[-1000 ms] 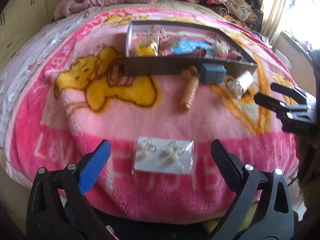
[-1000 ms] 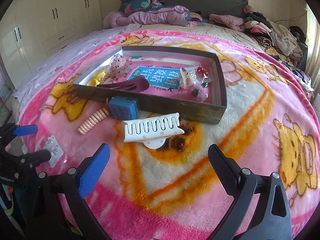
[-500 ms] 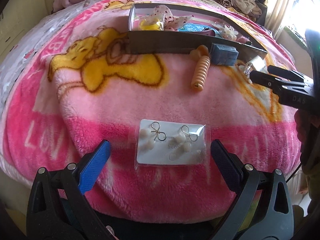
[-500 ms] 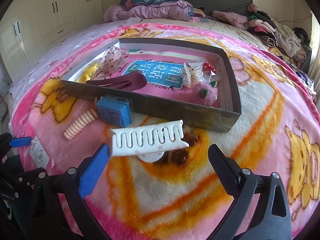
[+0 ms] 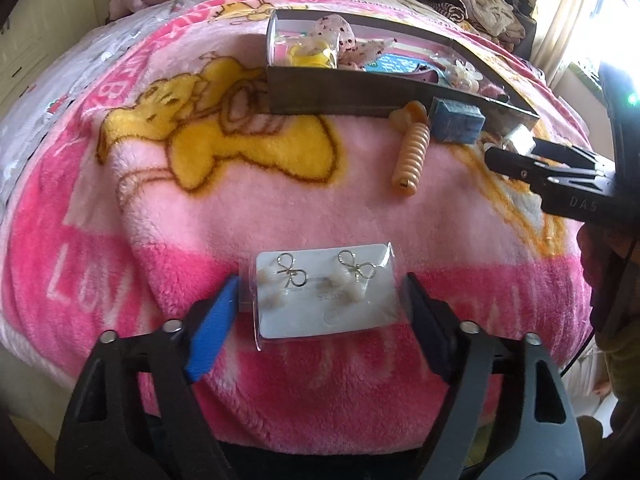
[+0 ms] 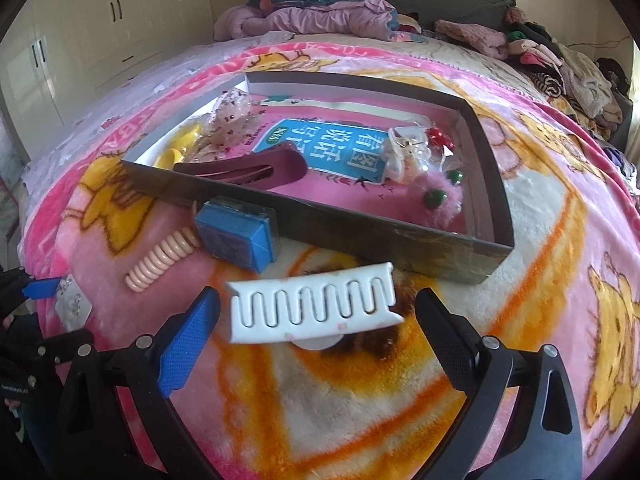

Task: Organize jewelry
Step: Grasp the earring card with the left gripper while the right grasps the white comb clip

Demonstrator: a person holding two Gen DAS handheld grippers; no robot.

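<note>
A white card of bow earrings in a clear sleeve (image 5: 326,292) lies on the pink blanket. My left gripper (image 5: 320,300) is open with its fingers on either side of the card, close to its edges. A white zigzag hair comb (image 6: 314,306) lies in front of the grey tray (image 6: 360,236). My right gripper (image 6: 318,328) is open and straddles the comb. The earring card also shows at the left edge of the right wrist view (image 6: 73,303).
The tray (image 5: 340,96) holds a maroon clip (image 6: 244,166), a yellow item (image 5: 312,54), a blue booklet (image 6: 344,148) and small trinkets. A blue box (image 6: 238,232) and a peach coil hair tie (image 6: 160,260) lie outside it. Clothes are piled at the bed's far end.
Both grippers have moved forward and down. The left one now brackets the earring card; the right one now brackets the white comb. Both stay open.
</note>
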